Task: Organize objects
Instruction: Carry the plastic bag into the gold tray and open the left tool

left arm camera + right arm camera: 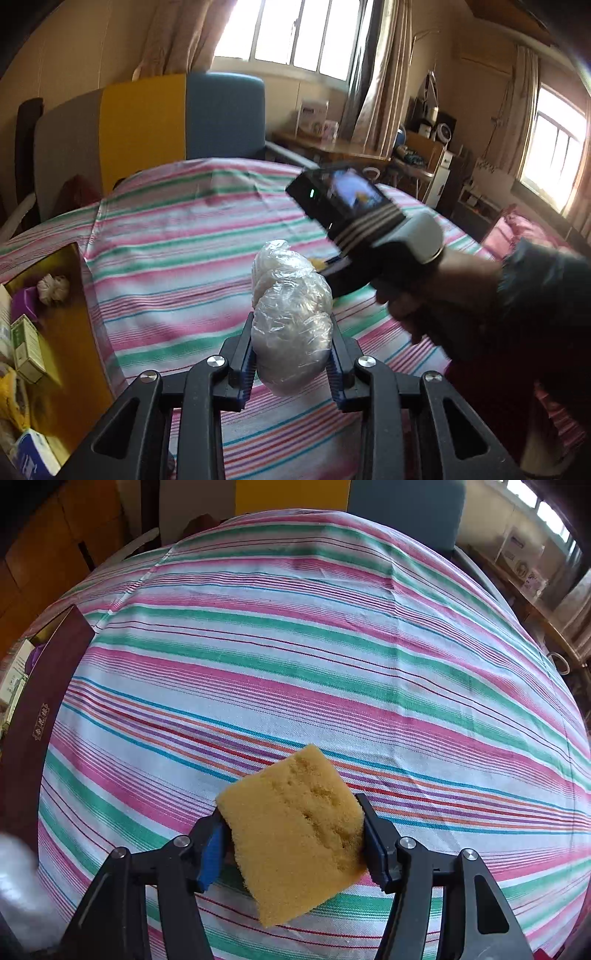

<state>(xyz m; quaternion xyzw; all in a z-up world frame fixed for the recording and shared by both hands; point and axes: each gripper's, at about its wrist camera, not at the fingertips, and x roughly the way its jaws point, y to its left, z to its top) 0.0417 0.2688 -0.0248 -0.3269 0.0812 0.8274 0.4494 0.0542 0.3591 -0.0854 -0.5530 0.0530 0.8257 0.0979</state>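
My left gripper (291, 347) is shut on a clear plastic-wrapped white bundle (290, 314) and holds it above the striped tablecloth (177, 258). My right gripper (293, 834) is shut on a yellow sponge (295, 830), tilted, held above the same cloth (295, 646). In the left wrist view the right gripper's body with its camera (343, 199) and the hand holding it (424, 295) sit to the right of the bundle. An open box with a gold inside (55, 332) stands at the left; it holds a small green carton (27, 349), a crumpled white item (53, 288) and other items.
The box's dark maroon wall (40, 716) shows at the left edge of the right wrist view. Yellow and blue chair backs (184, 114) stand behind the table. A wooden desk (332, 147) with clutter lies at the back right. A blurred white plastic mass (18, 886) shows bottom left.
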